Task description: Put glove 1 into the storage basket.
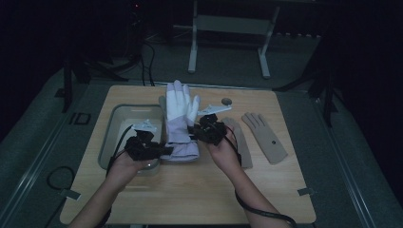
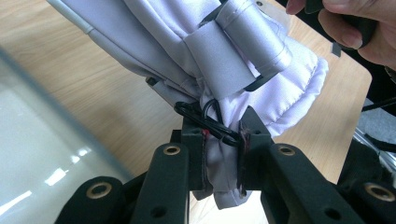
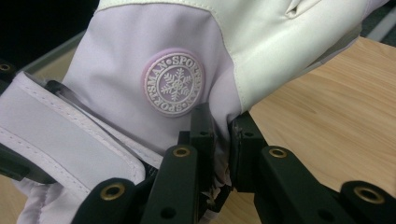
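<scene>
A padded ski glove (image 1: 179,118), white at the fingers and lilac at the cuff, hangs lifted over the wooden table (image 1: 190,190), fingers pointing away from me. My left gripper (image 1: 158,151) is shut on the glove's cuff edge. In the left gripper view, my left gripper (image 2: 223,140) pinches lilac fabric and a black cord loop (image 2: 205,119) of the glove (image 2: 233,42). My right gripper (image 1: 194,130) is shut on the glove's right side. In the right gripper view, my right gripper (image 3: 223,126) clamps the seam of the glove (image 3: 116,60) just below a round snowflake badge (image 3: 173,84).
A clear rectangular tray (image 1: 105,137) sits at the table's left, under my left hand; its wall (image 2: 37,140) is close to the left jaws. Two beige knit gloves (image 1: 263,135) lie flat at the right. A small round disc (image 1: 226,101) is near the far edge.
</scene>
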`<state>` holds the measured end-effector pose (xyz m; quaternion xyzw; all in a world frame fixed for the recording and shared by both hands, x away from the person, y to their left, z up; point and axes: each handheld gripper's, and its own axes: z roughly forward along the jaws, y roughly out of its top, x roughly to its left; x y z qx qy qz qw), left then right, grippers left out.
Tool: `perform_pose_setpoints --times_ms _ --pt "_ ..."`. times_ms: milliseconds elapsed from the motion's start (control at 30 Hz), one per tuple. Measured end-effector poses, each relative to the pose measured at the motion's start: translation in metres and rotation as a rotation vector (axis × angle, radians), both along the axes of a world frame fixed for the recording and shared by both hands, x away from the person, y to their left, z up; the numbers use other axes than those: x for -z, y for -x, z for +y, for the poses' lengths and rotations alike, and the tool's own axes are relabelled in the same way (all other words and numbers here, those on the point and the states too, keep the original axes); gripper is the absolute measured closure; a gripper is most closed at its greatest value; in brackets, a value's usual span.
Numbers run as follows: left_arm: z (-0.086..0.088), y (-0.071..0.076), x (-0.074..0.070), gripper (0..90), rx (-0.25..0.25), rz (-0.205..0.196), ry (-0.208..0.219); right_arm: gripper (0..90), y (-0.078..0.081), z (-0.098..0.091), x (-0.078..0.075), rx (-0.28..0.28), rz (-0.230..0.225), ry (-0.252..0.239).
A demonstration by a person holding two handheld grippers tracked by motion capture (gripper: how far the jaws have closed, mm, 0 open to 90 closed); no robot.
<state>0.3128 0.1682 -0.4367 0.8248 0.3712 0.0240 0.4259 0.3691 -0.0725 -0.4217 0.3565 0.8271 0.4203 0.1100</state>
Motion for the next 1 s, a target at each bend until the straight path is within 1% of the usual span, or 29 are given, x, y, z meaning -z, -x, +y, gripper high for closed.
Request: perform_pose_setpoints --times_ms 33,67,100,133,200,233,267,300,467,567,600,633,733,767,800,867,933,1000 --pt "0.000 0.000 0.000 77.5 0.000 0.000 0.000 82.0 0.000 0.004 0.000 -0.001 -0.003 -0.003" --pt "0.008 0.002 -0.001 77.5 -0.002 -0.008 -0.011 82.0 0.000 0.009 -0.001 -0.003 -0.005 -0.004" --pt "0.008 0.002 -0.001 77.4 -0.002 -0.008 -0.011 82.0 0.000 0.009 -0.001 -0.003 -0.005 -0.004" --pt "0.016 0.004 -0.002 77.5 -0.012 -0.009 -0.009 82.1 0.000 0.018 -0.002 -0.012 -0.006 0.000" --pt "0.025 0.005 -0.004 77.4 -0.022 -0.005 -0.003 82.1 -0.001 0.026 -0.003 -0.025 -0.003 -0.001" --pt "0.025 0.005 -0.004 77.4 -0.022 -0.005 -0.003 82.1 -0.001 0.026 -0.003 -0.025 -0.003 -0.001" --pt "0.033 0.006 -0.005 77.4 -0.025 -0.008 -0.003 82.0 -0.001 0.031 -0.004 -0.029 -0.004 -0.002" --pt "0.037 0.006 -0.006 77.4 -0.032 -0.008 -0.001 82.1 -0.001 0.040 -0.006 -0.037 -0.005 0.003" --pt "0.061 0.009 -0.010 77.4 -0.042 -0.011 -0.011 82.1 -0.003 0.063 -0.010 -0.056 -0.003 -0.001" --pt "0.075 0.010 -0.010 77.3 -0.049 -0.010 -0.014 82.1 -0.004 0.079 -0.010 -0.067 -0.004 0.002" --pt "0.081 0.010 -0.009 77.3 -0.048 -0.008 -0.015 82.1 -0.004 0.083 -0.010 -0.069 -0.002 -0.001" --pt "0.085 0.010 -0.009 77.3 -0.053 -0.015 -0.019 82.1 -0.005 0.088 -0.009 -0.075 0.002 -0.001" --pt "0.099 0.011 -0.005 77.2 -0.071 -0.014 -0.028 82.1 -0.006 0.104 -0.007 -0.080 0.002 0.009" --pt "0.104 0.010 -0.004 77.3 -0.073 -0.005 -0.027 82.1 -0.007 0.110 -0.006 -0.080 0.003 0.011" --pt "0.108 0.011 -0.003 77.3 -0.081 -0.005 -0.030 82.1 -0.008 0.115 -0.004 -0.083 0.005 0.012" --pt "0.116 0.010 0.002 77.2 -0.086 0.011 -0.032 82.1 -0.010 0.125 0.000 -0.087 0.018 0.012" --pt "0.121 0.009 0.008 77.3 -0.093 0.024 -0.032 82.1 -0.012 0.133 0.006 -0.093 0.026 0.021" --pt "0.125 0.007 0.015 77.2 -0.097 0.045 -0.030 82.1 -0.013 0.140 0.012 -0.095 0.035 0.033"
